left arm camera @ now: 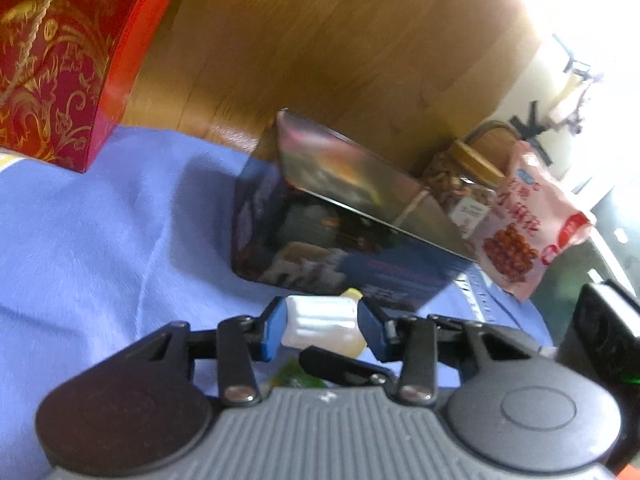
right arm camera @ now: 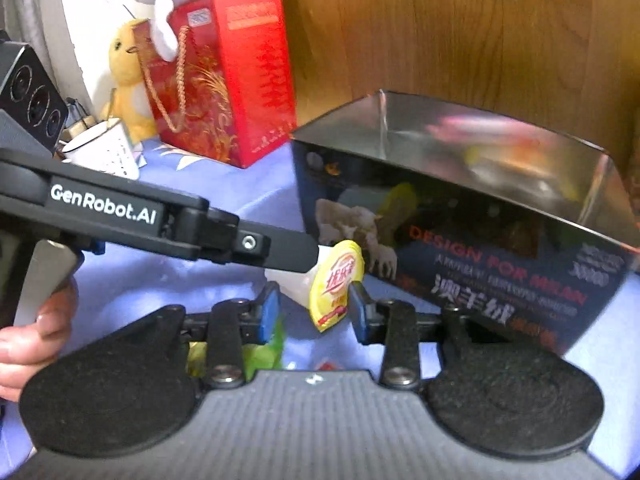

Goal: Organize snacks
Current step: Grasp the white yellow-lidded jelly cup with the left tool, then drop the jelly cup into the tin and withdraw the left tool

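Note:
My left gripper (left arm camera: 322, 326) is shut on a small jelly cup (left arm camera: 320, 326) with a white ribbed body and a yellow lid, held just above the blue cloth in front of the dark open box (left arm camera: 344, 248). In the right wrist view the same jelly cup (right arm camera: 336, 284) shows its yellow printed lid, held by the left gripper's arm reaching in from the left. My right gripper (right arm camera: 314, 312) is open and empty, with the cup near its right finger. The dark open box (right arm camera: 460, 232) stands just right of it.
A red gift bag (right arm camera: 224, 76) with gold patterns stands at the back left; it also shows in the left wrist view (left arm camera: 60, 68). A pink snack bag (left arm camera: 524, 220) and a nut jar (left arm camera: 456, 184) lie behind the box. Green and yellow wrappers (right arm camera: 264, 352) lie under my right gripper.

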Demonstrator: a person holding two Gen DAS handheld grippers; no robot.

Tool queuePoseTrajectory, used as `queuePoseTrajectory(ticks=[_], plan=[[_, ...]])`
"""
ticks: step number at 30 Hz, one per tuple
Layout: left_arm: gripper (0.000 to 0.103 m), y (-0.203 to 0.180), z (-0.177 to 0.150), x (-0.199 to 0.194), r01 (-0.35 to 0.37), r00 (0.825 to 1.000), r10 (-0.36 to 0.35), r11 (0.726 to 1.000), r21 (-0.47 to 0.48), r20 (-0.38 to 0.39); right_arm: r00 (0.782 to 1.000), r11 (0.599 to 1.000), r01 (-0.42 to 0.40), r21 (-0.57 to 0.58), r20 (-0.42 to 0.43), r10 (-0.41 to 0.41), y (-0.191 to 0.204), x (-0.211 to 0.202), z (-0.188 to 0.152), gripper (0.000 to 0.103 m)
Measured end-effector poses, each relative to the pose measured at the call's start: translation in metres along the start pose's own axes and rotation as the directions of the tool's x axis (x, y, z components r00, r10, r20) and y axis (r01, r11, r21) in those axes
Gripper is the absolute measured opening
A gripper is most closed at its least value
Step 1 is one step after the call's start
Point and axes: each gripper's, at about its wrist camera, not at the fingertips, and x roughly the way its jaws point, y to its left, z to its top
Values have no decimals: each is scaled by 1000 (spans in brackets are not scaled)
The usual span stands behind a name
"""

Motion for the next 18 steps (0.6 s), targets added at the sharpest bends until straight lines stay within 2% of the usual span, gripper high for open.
queuePoseTrajectory(ticks=[5,10,14,18], plan=[[39,-30,-16,-21,37,999,-38,998,44,18,999,1000,-9,26,42,8,7,-29,-16,39],[39,-61,-29,-27,65,998,-66,994,86,17,995,997,11,74,103,-19,4,-60,-35,39],[39,-82,-21,-29,66,997,-70,991,114,32,987,994,26,108,153,-43,-3,-78,-39,39],[39,-98,0,-26,55,996,-66,986,154,64,968,993,81,89,232,-100,-5,-92,-26,38]])
